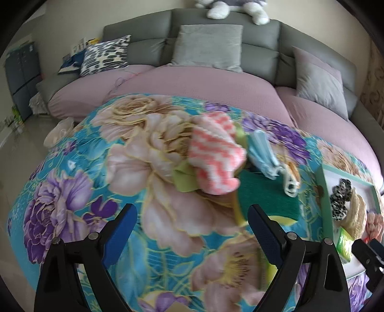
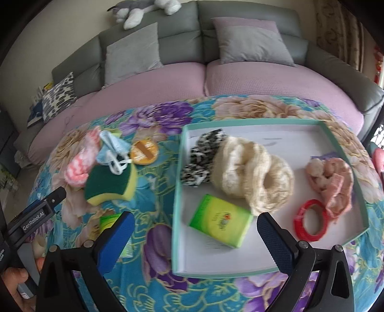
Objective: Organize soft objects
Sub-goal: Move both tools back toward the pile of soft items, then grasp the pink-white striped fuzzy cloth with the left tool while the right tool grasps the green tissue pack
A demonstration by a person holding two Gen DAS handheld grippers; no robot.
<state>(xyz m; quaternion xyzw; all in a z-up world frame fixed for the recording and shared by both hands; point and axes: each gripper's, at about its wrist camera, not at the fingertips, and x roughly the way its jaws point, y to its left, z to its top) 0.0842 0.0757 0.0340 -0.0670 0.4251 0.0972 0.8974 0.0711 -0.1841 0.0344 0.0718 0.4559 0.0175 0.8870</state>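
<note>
A pile lies on the floral blanket: a pink-and-white striped cloth (image 1: 214, 156) (image 2: 79, 163), a light blue face mask (image 1: 261, 153) (image 2: 112, 148), a green-and-yellow sponge (image 1: 268, 199) (image 2: 109, 186) and an orange round item (image 2: 143, 152). The teal-rimmed tray (image 2: 177, 192) (image 1: 324, 189) holds a black-and-white scrunchie (image 2: 201, 158) (image 1: 339, 199), cream scrunchies (image 2: 252, 172), a pink scrunchie (image 2: 333, 180), a red ring (image 2: 310, 220) and a green tissue pack (image 2: 220, 220). My left gripper (image 1: 192, 230) is open in front of the pile. My right gripper (image 2: 195, 237) is open over the tray's near edge, holding nothing.
A grey sofa (image 1: 216, 31) with pink seat covers (image 2: 156, 81), grey cushions (image 1: 208, 45) and a patterned cushion (image 1: 105, 54) stands behind. A plush toy (image 1: 230, 9) lies on its back. Another green pack (image 2: 110, 222) lies on the blanket near my right gripper's left finger.
</note>
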